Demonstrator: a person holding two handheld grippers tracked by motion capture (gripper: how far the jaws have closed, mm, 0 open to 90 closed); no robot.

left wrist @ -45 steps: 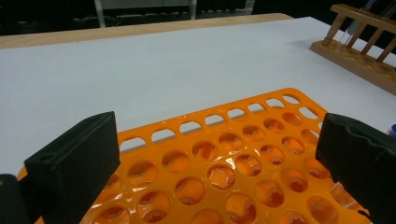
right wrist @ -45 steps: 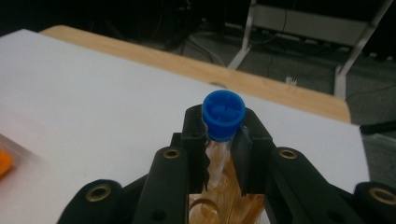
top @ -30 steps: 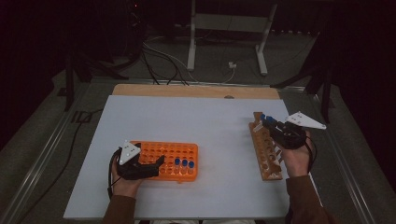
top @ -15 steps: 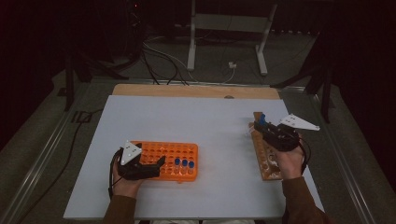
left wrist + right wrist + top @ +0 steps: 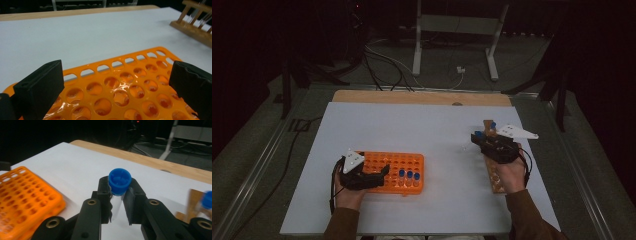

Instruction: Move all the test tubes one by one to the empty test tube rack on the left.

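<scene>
The near rows of the orange rack (image 5: pixel 130 92) are cut off by the left gripper view's bottom edge, the wooden rack (image 5: pixel 495 172) lies partly hidden under the right hand (image 5: pixel 510 173), and a second blue-capped tube (image 5: pixel 207 201) is blurred and cropped at the right gripper view's right edge.

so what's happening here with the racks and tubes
A person works two handheld grippers at a white table. The right gripper is shut on a blue-capped tube, held above the table near the wooden rack. The left gripper is open over the orange rack, which already holds three blue-capped tubes.
</scene>
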